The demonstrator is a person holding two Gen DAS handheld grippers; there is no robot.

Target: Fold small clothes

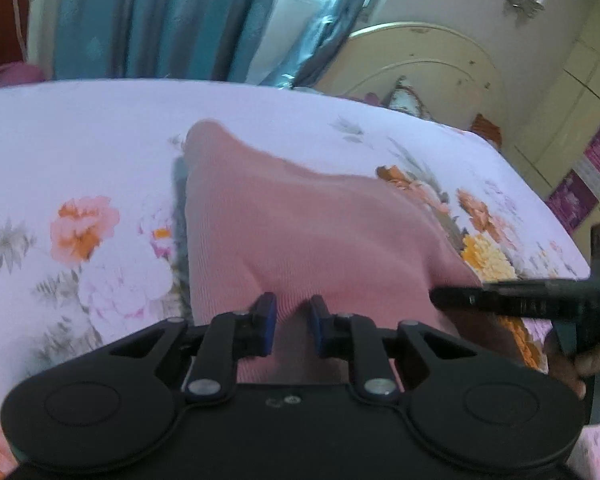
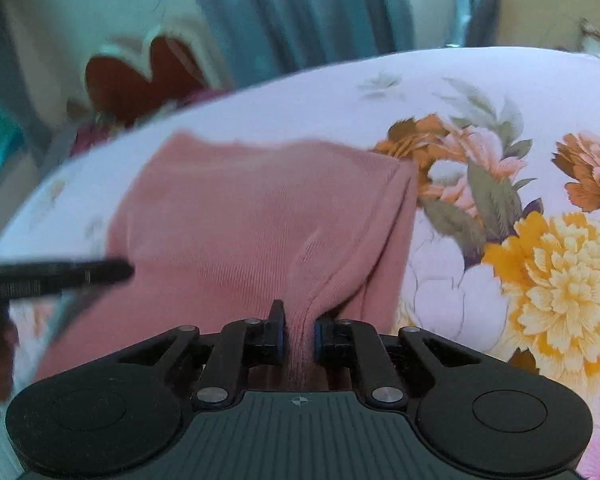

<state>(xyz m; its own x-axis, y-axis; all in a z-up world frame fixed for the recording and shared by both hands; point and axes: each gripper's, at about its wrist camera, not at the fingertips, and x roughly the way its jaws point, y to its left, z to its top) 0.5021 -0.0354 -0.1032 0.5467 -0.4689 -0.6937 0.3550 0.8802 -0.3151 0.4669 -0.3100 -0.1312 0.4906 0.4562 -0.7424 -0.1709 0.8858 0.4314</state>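
Note:
A small pink ribbed garment [image 1: 300, 220] lies on a floral bedsheet [image 1: 80, 140], its near edge lifted. In the left wrist view my left gripper [image 1: 293, 318] is shut on that near edge, with cloth filling the narrow gap between the blue pads. The right gripper's black finger [image 1: 460, 300] reaches in from the right at the garment's side. In the right wrist view my right gripper [image 2: 299, 330] pinches a raised fold of the pink garment [image 2: 240, 208] near its right hem. The left gripper's finger [image 2: 100, 272] shows at the left edge.
The floral bedsheet [image 2: 500, 80] spreads around the garment on all sides. A cream headboard [image 1: 420, 64] stands at the far right and teal curtains [image 1: 160, 20] hang behind the bed. A person's hand [image 1: 580, 356] holds the right gripper's handle.

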